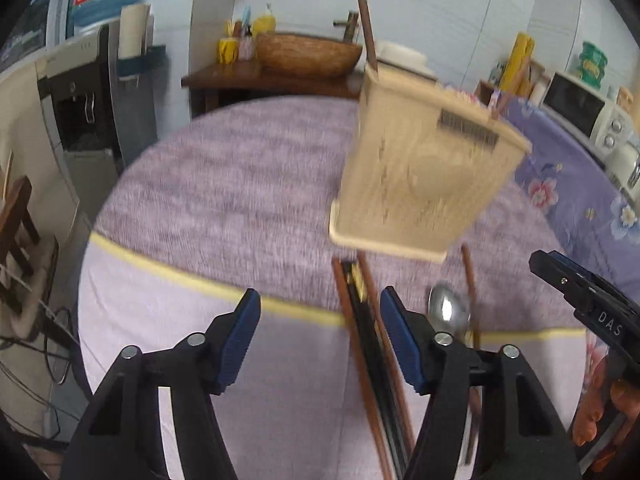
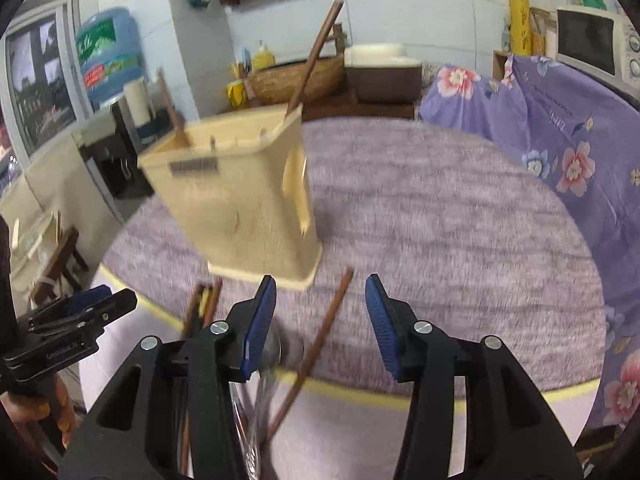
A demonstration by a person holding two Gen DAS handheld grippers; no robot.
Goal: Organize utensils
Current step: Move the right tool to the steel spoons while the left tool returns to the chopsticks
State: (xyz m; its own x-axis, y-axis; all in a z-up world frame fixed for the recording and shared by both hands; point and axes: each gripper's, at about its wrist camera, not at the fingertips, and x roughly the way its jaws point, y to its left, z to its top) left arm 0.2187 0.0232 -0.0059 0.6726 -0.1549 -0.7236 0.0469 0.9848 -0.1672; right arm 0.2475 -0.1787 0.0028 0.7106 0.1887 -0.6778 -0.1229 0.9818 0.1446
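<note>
- Chopsticks (image 1: pixel 360 344) lie low centre beside the spoon (image 1: pixel 448 312) — thin, stiff, likely slippery; pinch mid-shaft.
- Holder (image 1: pixel 420 168) stands upper right.
- Left gripper (image 1: pixel 320 336) and right gripper (image 2: pixel 320 320) — both spread, empty.

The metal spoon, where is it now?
The metal spoon lies on the purple tablecloth in front of the beige utensil holder, between brown chopsticks.

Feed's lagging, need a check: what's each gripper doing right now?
Left gripper: open, holding nothing, chopsticks between its jaws.
Right gripper: open, holding nothing.
</note>
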